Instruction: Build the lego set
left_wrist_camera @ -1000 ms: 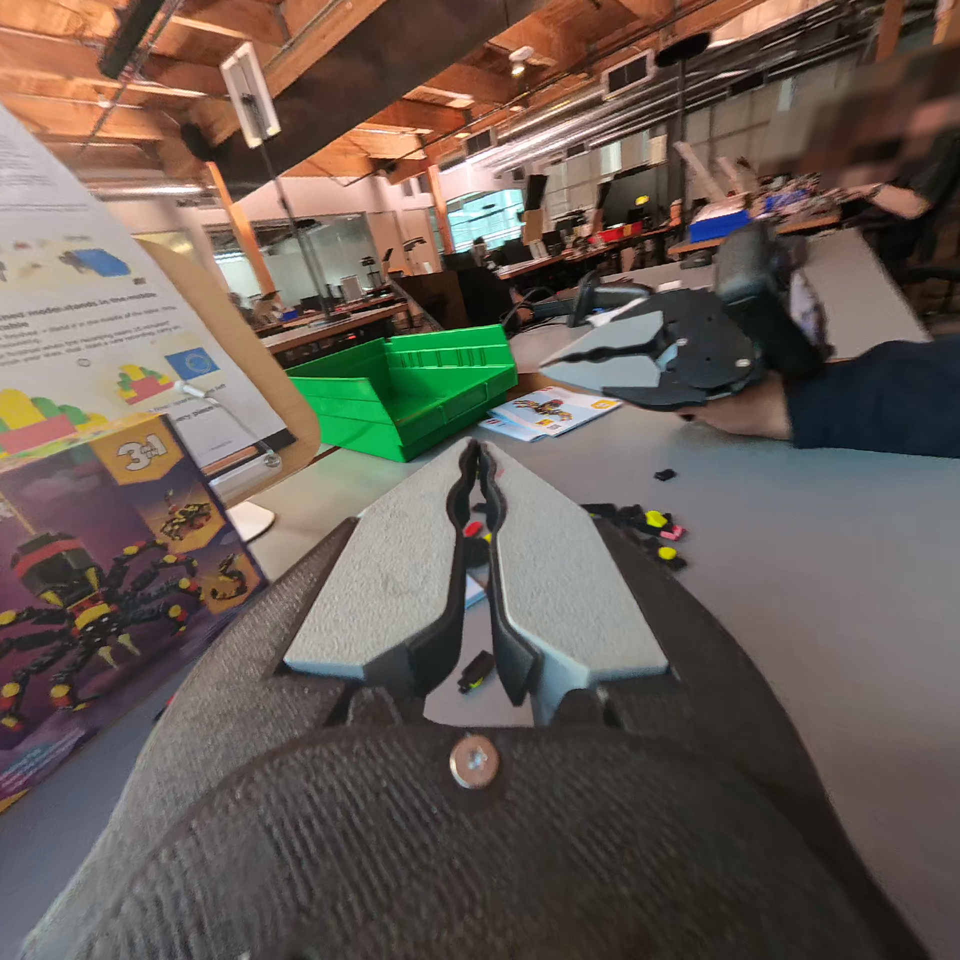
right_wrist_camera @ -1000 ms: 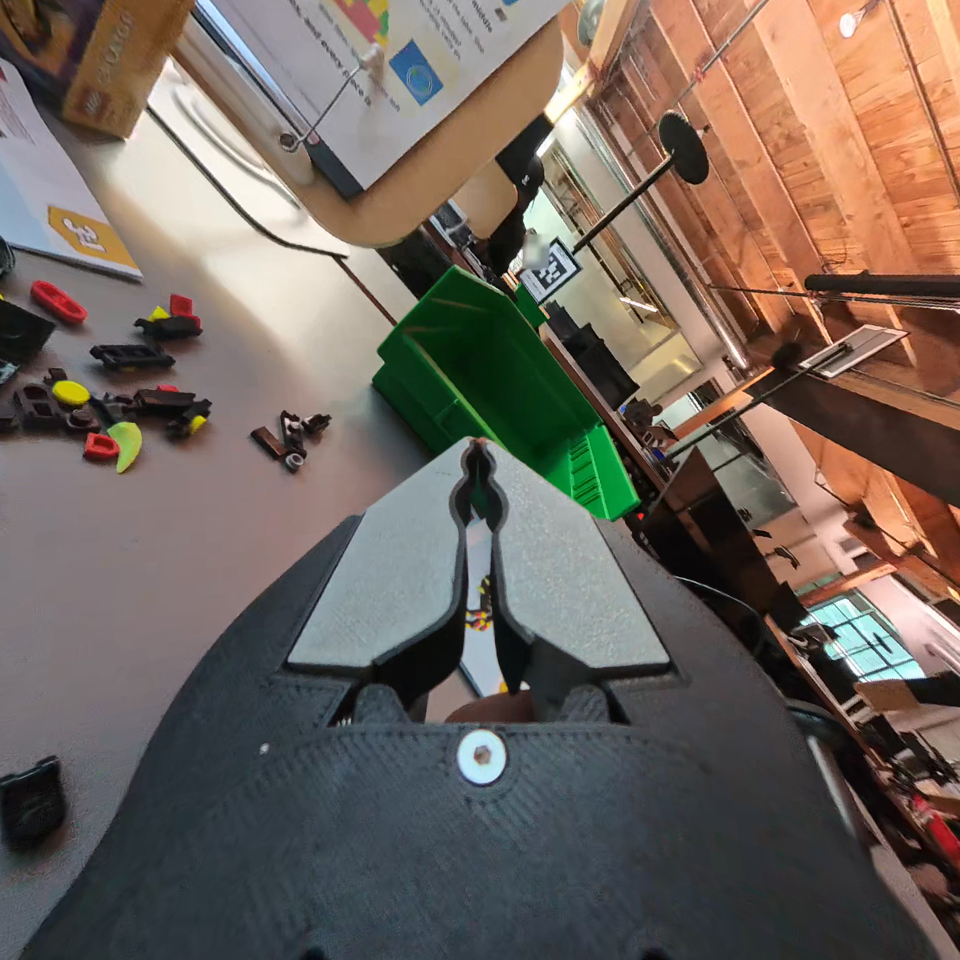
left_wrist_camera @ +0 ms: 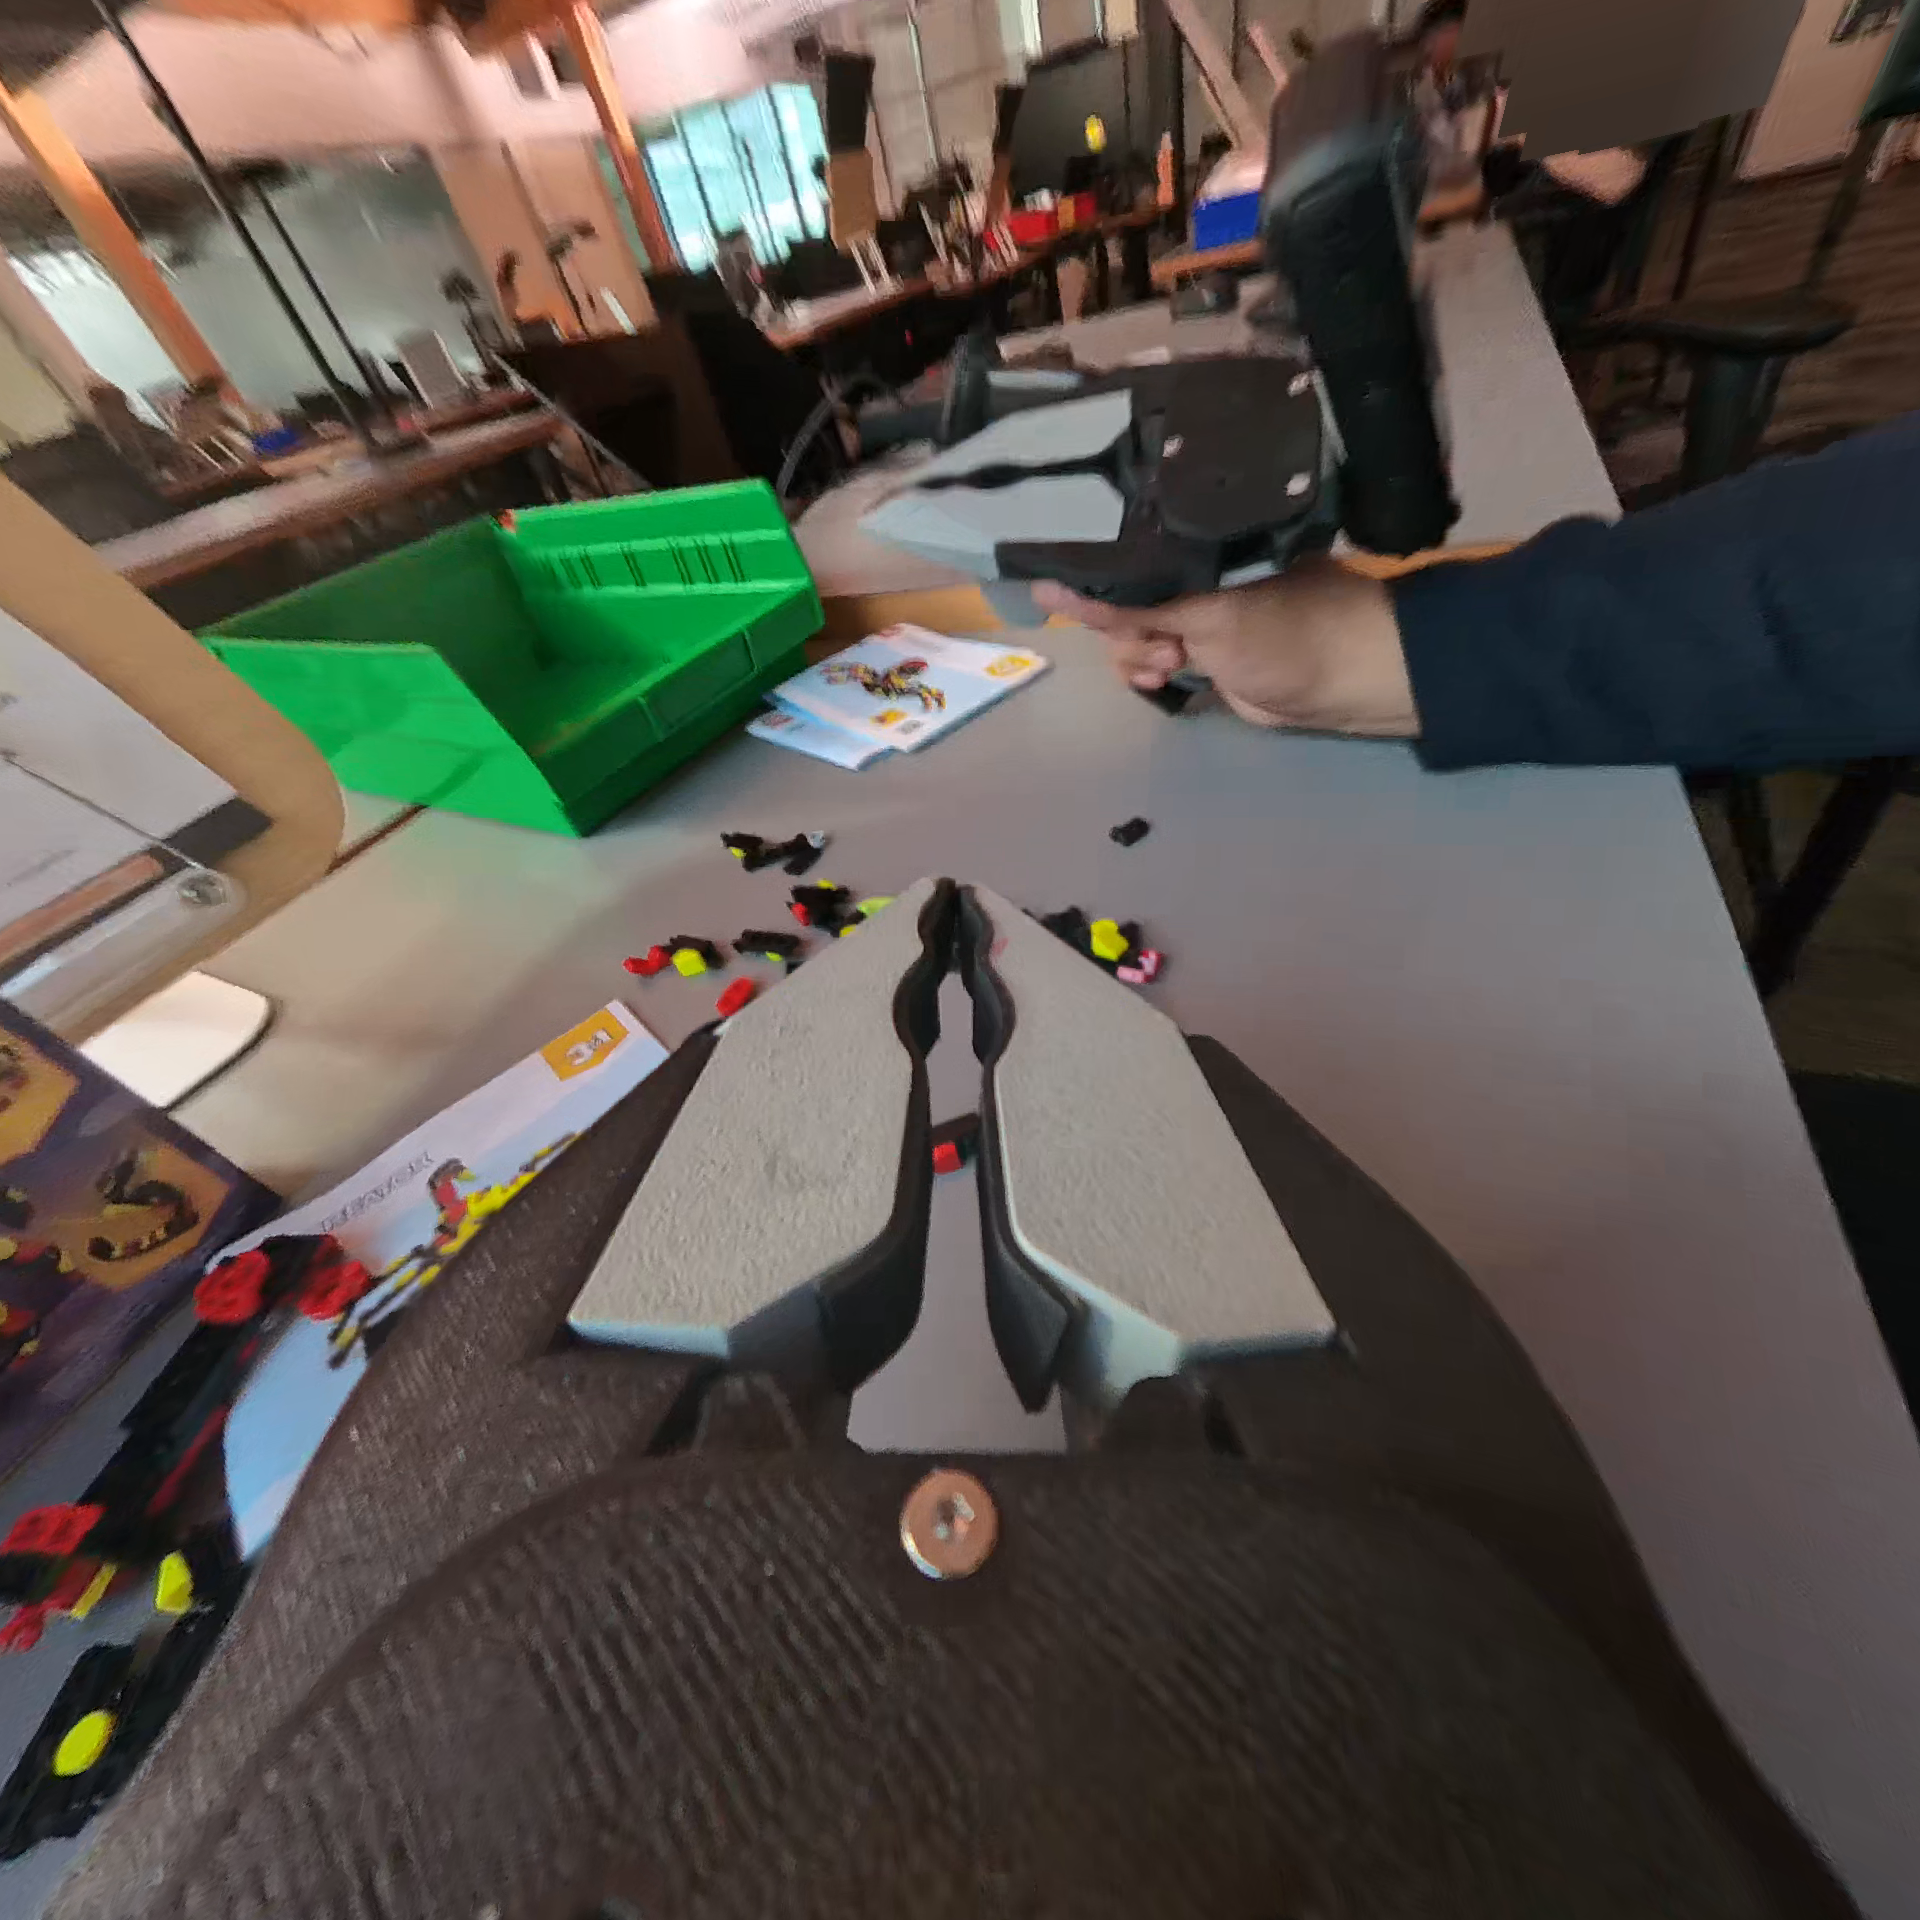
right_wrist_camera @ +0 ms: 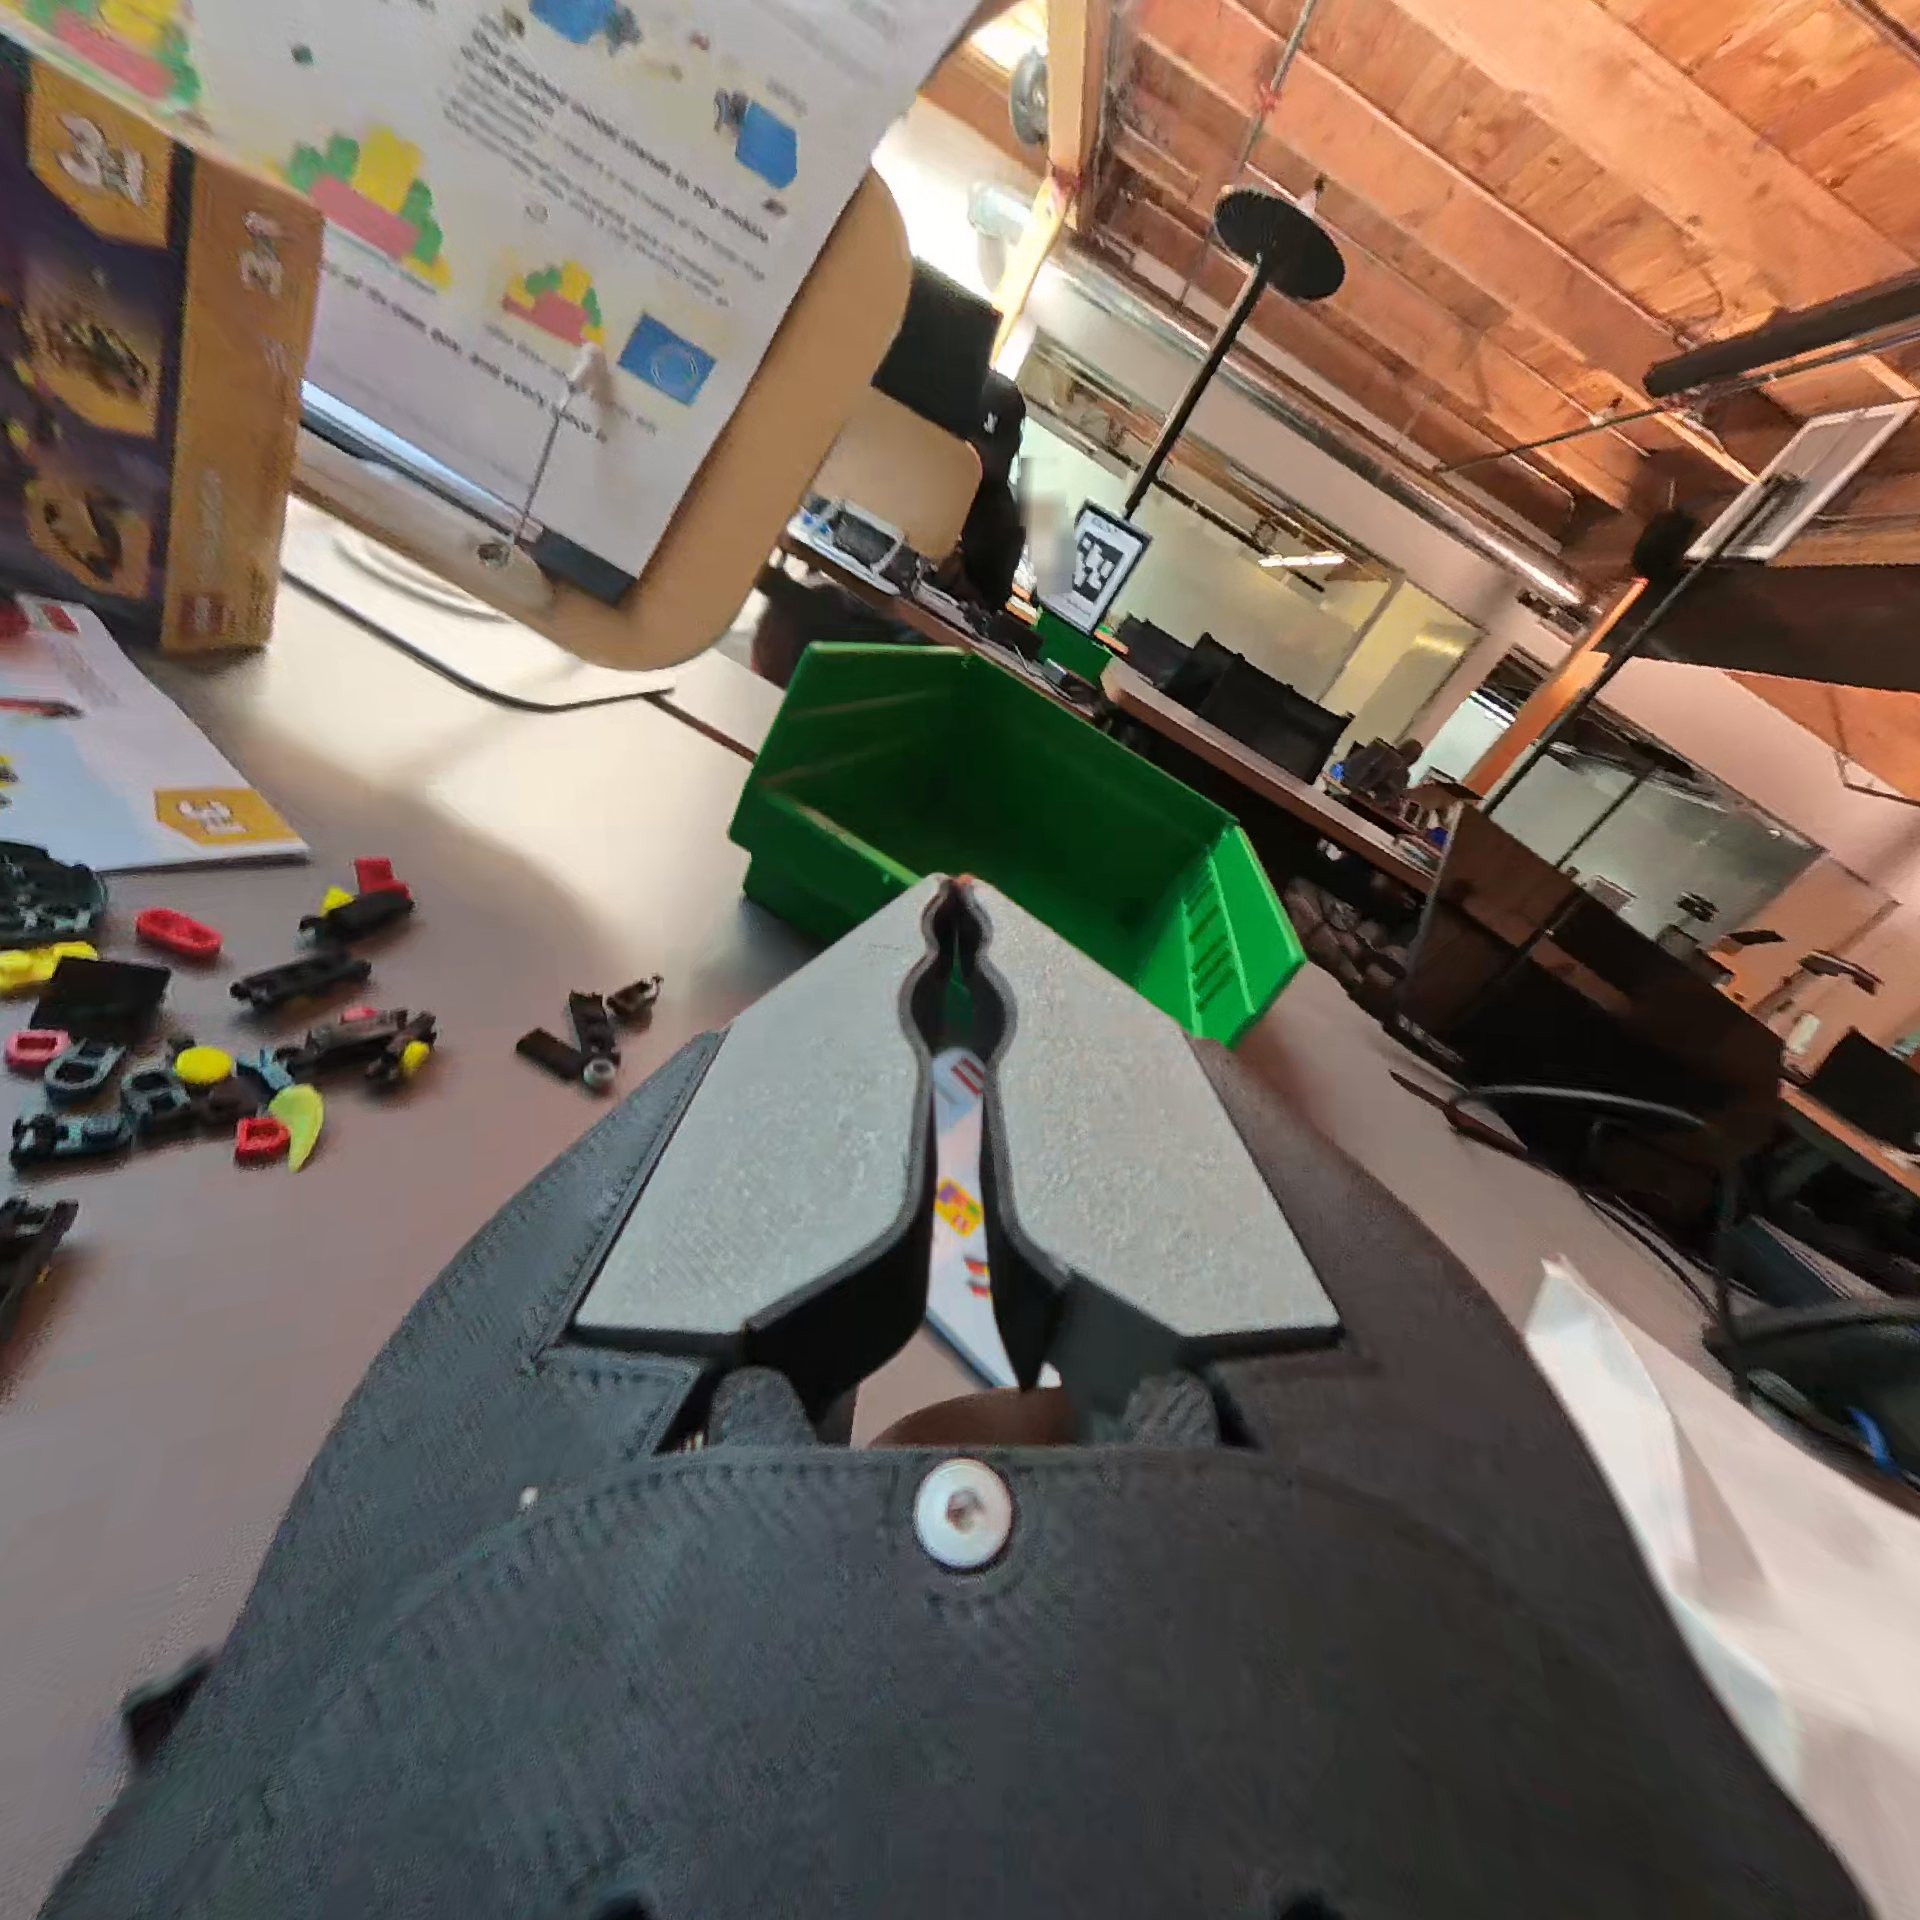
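Both grippers hang clenched and empty above a grey table (left_wrist_camera: 1351, 987), their grey fingers meeting at the tips. The left gripper (left_wrist_camera: 948, 902) points over loose lego pieces (left_wrist_camera: 790, 935), black, red and yellow, scattered on the table ahead of it. Only its view shows the right gripper (left_wrist_camera: 935, 499) from outside, raised well beyond the pieces and gripped by a hand (left_wrist_camera: 1257, 655) in a dark sleeve, with a lone black piece (left_wrist_camera: 1128, 830) lying apart below it. It alone also shows a partly built black, red and yellow model (left_wrist_camera: 135, 1455) lying at lower left on an open booklet (left_wrist_camera: 488, 1143), and a second booklet (left_wrist_camera: 894, 691) just beside a green bin (left_wrist_camera: 540, 655). The right gripper's view looks across its own tips (right_wrist_camera: 951, 896) into the bin's empty inside (right_wrist_camera: 997, 821), with the pieces (right_wrist_camera: 208, 1049) spread to its left near the first booklet (right_wrist_camera: 114, 769). That view gives the clearer look at the lego box (right_wrist_camera: 135, 353) standing on the table, the printed sheet (right_wrist_camera: 582, 208) clipped to a wooden stand behind it, and white paper (right_wrist_camera: 1714, 1538) at lower right.
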Motion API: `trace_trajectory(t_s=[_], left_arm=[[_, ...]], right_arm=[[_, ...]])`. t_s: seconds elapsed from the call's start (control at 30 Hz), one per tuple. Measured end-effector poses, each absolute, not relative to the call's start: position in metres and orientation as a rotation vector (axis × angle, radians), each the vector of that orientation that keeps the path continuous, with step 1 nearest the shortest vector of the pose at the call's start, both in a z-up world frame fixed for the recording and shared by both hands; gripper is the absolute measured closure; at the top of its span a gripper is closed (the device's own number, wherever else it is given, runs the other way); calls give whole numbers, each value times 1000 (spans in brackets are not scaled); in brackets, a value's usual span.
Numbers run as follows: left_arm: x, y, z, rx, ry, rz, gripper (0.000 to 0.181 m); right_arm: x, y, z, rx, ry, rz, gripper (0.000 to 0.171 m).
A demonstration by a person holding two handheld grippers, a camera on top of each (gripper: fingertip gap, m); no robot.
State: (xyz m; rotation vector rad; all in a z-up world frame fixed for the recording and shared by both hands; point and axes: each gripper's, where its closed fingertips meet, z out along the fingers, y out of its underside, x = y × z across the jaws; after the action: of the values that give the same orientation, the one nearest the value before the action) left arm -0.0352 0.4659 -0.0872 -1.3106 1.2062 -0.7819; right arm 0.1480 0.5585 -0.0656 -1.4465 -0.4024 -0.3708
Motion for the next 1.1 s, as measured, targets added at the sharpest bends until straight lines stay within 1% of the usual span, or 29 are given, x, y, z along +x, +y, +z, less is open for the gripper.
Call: trace_trajectory(t_s=[0.1, 0.23, 0.4, 0.6, 0.77, 1.1], left_arm=[[-42, 467, -74, -1262, 1122, -821, 181], [-43, 475, -75, -1336, 1086, -900, 181], [-48, 473, -68, -1298, 1045, -920, 181], [-42, 467, -72, -1281, 1107, -895, 181], [-40, 475, -72, -1286, 1097, -880, 181], [-55, 495, -60, -1237, 960, -810, 181]], right_arm=[[129, 580, -60, -1386, -477, -281, 171], [101, 597, -69, -1407, -566, -140, 171], [93, 584, -62, -1375, -545, -27, 171], [94, 578, -60, -1354, -546, -3, 171], [102, 591, -66, -1351, -606, -120, 171], [131, 581, -57, -1377, -420, -88, 171]])
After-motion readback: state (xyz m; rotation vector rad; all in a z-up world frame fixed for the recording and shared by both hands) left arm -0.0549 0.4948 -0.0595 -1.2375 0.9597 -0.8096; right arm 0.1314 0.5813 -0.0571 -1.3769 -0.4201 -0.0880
